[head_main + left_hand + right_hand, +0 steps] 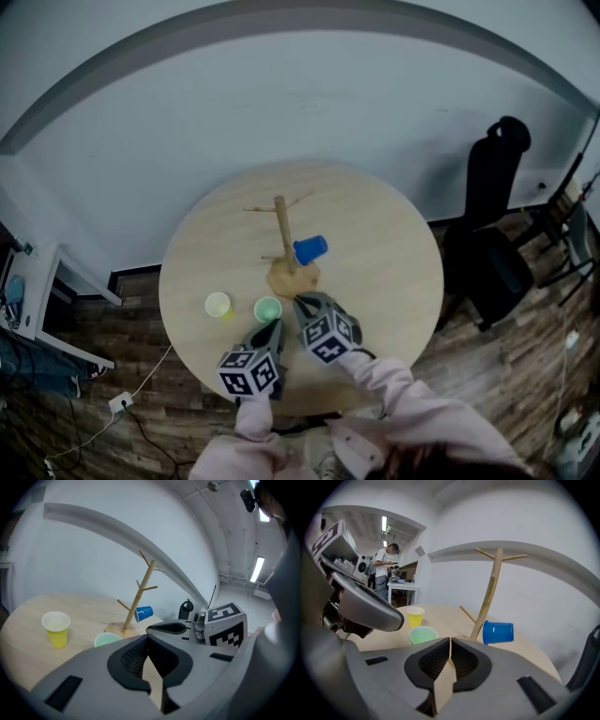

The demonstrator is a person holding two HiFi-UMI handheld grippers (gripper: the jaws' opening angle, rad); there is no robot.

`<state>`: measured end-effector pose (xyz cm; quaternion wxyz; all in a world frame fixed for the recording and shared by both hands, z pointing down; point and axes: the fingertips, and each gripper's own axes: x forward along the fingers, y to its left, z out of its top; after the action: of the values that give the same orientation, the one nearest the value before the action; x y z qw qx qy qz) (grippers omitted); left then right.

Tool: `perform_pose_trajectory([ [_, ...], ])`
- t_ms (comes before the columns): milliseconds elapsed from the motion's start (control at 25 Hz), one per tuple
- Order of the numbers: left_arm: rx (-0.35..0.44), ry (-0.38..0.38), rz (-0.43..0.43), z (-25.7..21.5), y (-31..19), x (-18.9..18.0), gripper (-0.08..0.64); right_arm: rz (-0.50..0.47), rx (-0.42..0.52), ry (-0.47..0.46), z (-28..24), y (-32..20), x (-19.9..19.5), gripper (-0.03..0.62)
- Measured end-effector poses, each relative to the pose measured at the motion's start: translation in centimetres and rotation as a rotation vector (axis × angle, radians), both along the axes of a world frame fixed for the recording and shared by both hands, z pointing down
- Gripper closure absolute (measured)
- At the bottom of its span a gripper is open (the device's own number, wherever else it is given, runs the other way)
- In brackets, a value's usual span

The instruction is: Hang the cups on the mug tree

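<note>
Left claw and right claw are hovering empty, jaws together, over the counter. Just beyond, green cup and yellow cup are waiting upright. Farther off, blue cup is hanging on the mug tree. Next, seemingly, a claw needs opening around the green cup.

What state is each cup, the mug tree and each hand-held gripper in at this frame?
mug tree: upright, holding one cup
blue cup: hanging sideways on the tree
green cup: upright on the table, unhung
yellow cup: upright on the table, unhung
left hand-held gripper: shut, empty
right hand-held gripper: shut, empty
</note>
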<state>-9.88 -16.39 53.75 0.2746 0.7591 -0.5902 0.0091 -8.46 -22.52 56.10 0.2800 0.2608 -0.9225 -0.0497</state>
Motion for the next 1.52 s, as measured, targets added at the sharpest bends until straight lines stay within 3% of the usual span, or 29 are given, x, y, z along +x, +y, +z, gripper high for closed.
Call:
perform_pose_trajectory([
  [480,-0.036,0.016,0.048,1.3,3.7,-2.3,0.565,0.055,-0.081,-0.022,2.3,4.6,-1.5,0.584],
  [1000,-0.047,0.019,0.097,1.9,6.9,-4.4,0.565,0.158,-0.118,-0.052,2.1,7.5,-2.3,0.595],
  [1400,-0.078,0.027,0.105,3.4,7.9,-5.0,0.565,0.185,-0.153,-0.065,3.6,9.0,-2.7,0.595],
  [1520,-0.085,0.024,0.106,3.5,7.6,-4.8,0.565,0.188,-0.163,-0.07,4.0,8.6,-2.7,0.568],
])
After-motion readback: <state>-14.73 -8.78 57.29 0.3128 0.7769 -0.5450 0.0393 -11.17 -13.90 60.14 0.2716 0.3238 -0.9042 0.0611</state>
